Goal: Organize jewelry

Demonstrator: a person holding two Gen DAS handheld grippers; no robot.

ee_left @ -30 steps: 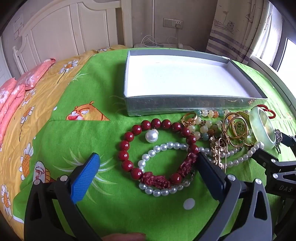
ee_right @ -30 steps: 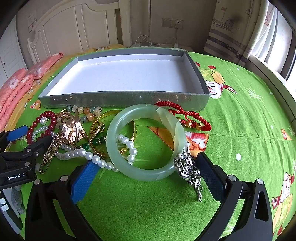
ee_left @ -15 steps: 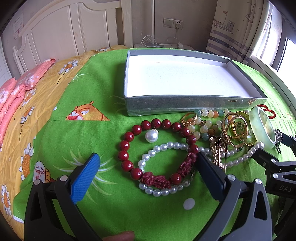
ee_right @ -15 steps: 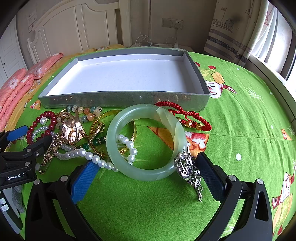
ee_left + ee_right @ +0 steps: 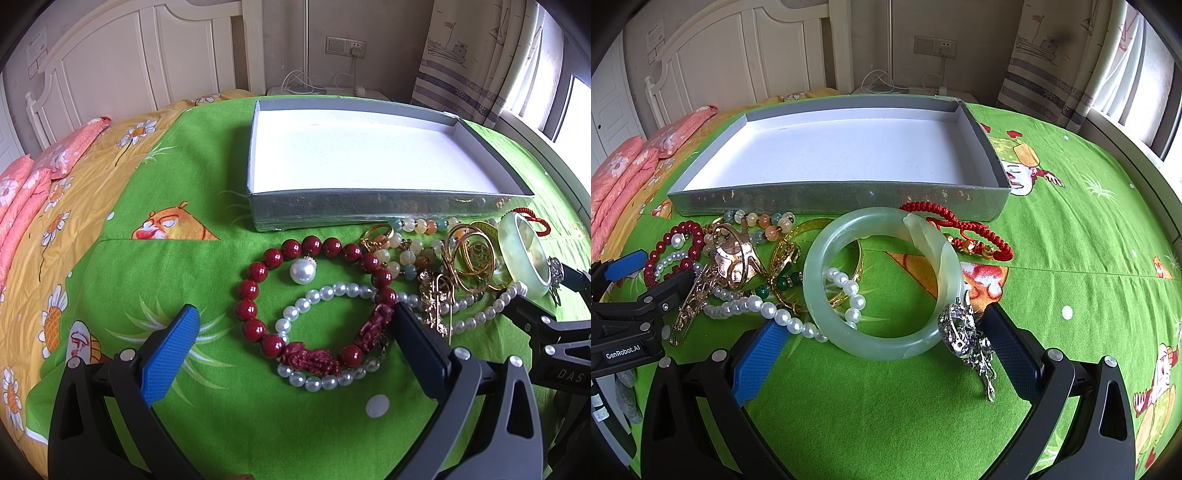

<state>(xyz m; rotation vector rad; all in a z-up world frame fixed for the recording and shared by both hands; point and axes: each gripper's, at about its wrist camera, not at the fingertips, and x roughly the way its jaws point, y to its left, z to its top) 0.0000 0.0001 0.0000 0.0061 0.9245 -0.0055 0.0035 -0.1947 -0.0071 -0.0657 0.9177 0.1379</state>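
A pile of jewelry lies on the green bedspread in front of a shallow grey box point(image 5: 369, 208) point(image 5: 827, 201) with a white floor and nothing in it. My left gripper point(image 5: 295, 325) stands open around a dark red bead bracelet point(image 5: 273, 256) and a white pearl strand point(image 5: 325, 291); a loose pearl point(image 5: 302, 270) lies inside the red loop. My right gripper point(image 5: 879, 332) is open too, its fingers flanking the near rim of a pale green jade bangle point(image 5: 886, 347) point(image 5: 524, 254). A silver brooch point(image 5: 964, 336) rests against its right finger. Gold rings point(image 5: 469, 258) and a red cord bracelet point(image 5: 964, 230) lie close by.
Pastel beads point(image 5: 764, 221) and a gold clip point(image 5: 735, 254) sit by the box's front wall. Pink pillows point(image 5: 33, 173) and a white headboard point(image 5: 147, 66) lie to the left, a curtain point(image 5: 1052, 62) and window to the right. Green cover stretches right of the pile.
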